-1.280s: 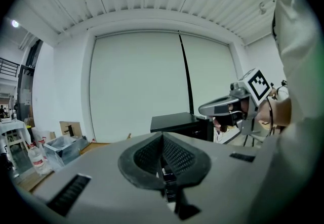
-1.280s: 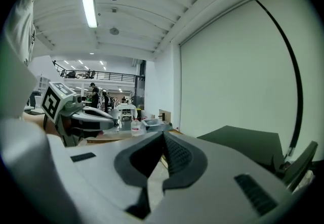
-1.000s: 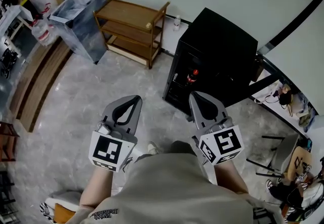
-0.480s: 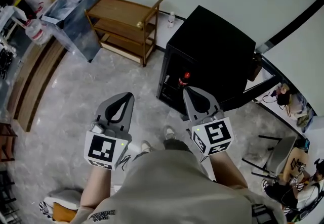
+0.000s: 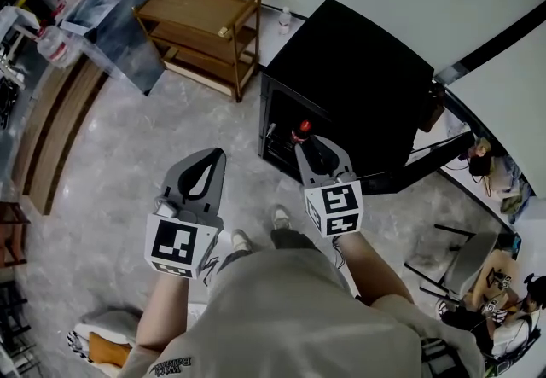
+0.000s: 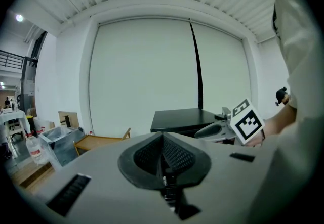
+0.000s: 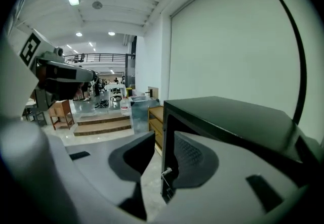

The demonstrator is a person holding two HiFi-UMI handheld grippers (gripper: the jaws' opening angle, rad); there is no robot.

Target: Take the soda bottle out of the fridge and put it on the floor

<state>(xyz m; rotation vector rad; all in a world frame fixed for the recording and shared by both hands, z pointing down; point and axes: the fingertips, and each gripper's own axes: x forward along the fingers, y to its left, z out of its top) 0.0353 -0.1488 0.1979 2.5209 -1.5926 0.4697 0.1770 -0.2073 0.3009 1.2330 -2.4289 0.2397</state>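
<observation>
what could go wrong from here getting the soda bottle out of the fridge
The right gripper, jaws opening with nothing between them, sits close to the front frame of the fridge; a jaw might clip it on the way in. In the head view only the red cap and neck of the soda bottle show, so a grip taken that high may let it tilt or slip.

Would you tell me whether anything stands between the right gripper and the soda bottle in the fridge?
Nothing visible does. The fridge is open at the front and the bottle shows just inside. The right gripper hangs right in front of it, with its jaws opening and nothing between them.
</observation>
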